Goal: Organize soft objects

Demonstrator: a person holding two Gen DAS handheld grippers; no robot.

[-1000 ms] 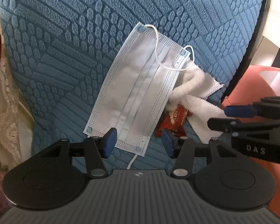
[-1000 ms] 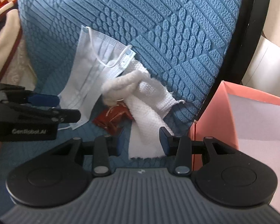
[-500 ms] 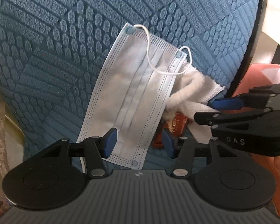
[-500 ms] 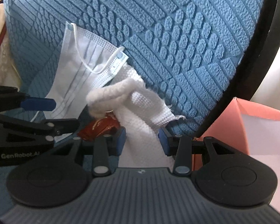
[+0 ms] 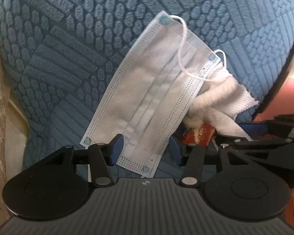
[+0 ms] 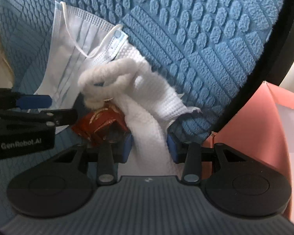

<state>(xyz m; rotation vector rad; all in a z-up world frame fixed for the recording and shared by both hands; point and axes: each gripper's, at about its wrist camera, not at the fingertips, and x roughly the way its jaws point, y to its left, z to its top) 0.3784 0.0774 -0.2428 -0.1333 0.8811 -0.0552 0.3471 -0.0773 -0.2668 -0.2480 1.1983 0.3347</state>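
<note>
Between right gripper (image 6: 149,150) fingers (parted): white cloth (image 6: 147,117).

Left gripper (image 5: 146,148) (jaws apart) straddles the face mask's (image 5: 156,105) lower edge.

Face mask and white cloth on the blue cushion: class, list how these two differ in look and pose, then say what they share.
The face mask lies flat and spread out; the white cloth is bunched and twisted. The face mask is smooth and pleated with thin ear loops; the white cloth has a bumpy waffle weave and a fluffy rolled edge. The face mask sits between the left hand-held gripper's open fingers, the white cloth between the right's. Both are pale, soft, and rest on the blue cushion.
</note>
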